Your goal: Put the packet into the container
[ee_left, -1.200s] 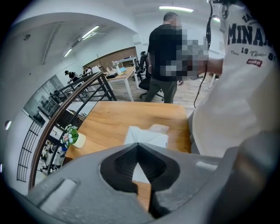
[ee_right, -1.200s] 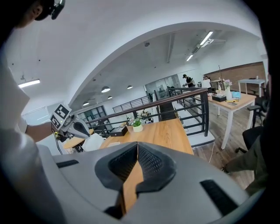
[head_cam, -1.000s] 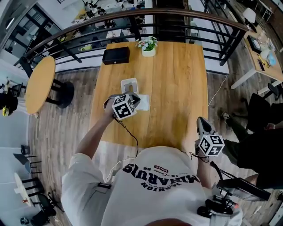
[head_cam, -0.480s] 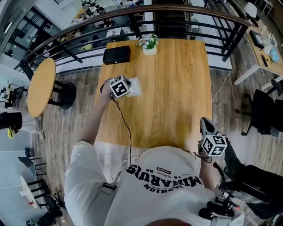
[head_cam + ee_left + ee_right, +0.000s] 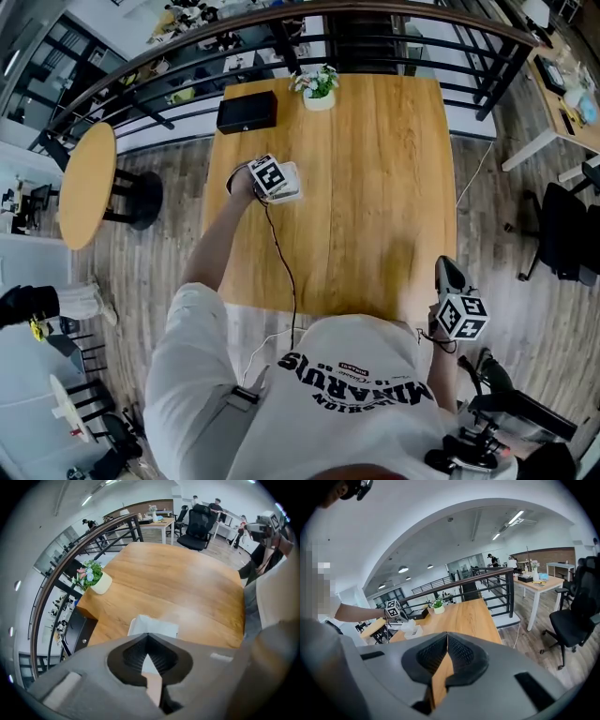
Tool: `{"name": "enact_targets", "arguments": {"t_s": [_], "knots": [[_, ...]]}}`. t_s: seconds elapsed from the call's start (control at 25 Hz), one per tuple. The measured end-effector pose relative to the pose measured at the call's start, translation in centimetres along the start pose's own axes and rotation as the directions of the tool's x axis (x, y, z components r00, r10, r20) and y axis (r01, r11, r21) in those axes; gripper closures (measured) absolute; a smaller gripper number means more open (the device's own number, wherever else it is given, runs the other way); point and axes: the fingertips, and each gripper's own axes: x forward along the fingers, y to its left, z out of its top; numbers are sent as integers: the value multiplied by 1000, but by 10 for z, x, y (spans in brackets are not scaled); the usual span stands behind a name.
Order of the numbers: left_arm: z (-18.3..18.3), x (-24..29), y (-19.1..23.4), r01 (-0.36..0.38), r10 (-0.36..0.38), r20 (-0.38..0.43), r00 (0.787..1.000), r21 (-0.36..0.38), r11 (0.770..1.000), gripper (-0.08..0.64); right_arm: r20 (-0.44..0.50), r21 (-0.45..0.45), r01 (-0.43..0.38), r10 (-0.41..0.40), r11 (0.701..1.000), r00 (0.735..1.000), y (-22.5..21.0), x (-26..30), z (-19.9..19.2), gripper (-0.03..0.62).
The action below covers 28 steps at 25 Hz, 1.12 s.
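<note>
My left gripper (image 5: pixel 279 182) is shut on the white packet (image 5: pixel 153 626), which sticks out past its closed tips. In the right gripper view the packet (image 5: pixel 408 625) hangs just above the white open container (image 5: pixel 417 632), with the left gripper (image 5: pixel 403 619) over it. In the head view the container (image 5: pixel 293 186) sits on the left half of the wooden table (image 5: pixel 375 187), partly under the marker cube. My right gripper (image 5: pixel 448 274) is shut and empty at the table's near right edge; its jaws (image 5: pixel 447 645) point along the table.
A black box (image 5: pixel 247 112) and a small potted plant (image 5: pixel 317 92) stand at the table's far edge, by a dark railing (image 5: pixel 169 56). A round side table (image 5: pixel 86 183) stands to the left. A cable (image 5: pixel 281 272) trails from the left gripper.
My left gripper has carried the packet from the middle of the table away from me, to just over the container. The right gripper has barely shifted.
</note>
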Motion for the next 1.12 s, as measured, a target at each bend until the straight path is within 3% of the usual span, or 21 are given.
{"name": "enact_targets", "arguments": {"t_s": [0.12,0.36,0.56,0.76,1.0,1.12], "knots": [[-8,30,-3,69,-70,-12,997,-61,996,557,-6,7,13,-13,1000,1000,-4,1,-1,581],[-20,72,11,31,-36,-60,998,-73,997,557,-13,11,43,-43,999,999,-7,4,-1,581],[-37,102,16,37,-47,-86,995,-124,992,557,-17,9,53,-53,999,998,-4,9,1,581],[-32,118,18,57,-63,-31,998,-174,983,557,-26,8,65,-65,998,998,-6,9,2,581],[-33,119,19,36,-39,-14,999,-173,984,555,-28,5,48,-48,999,998,2,15,-1,581],[-32,118,20,17,2,74,997,-250,968,549,-30,-5,37,-38,999,999,6,17,1,581]]}}
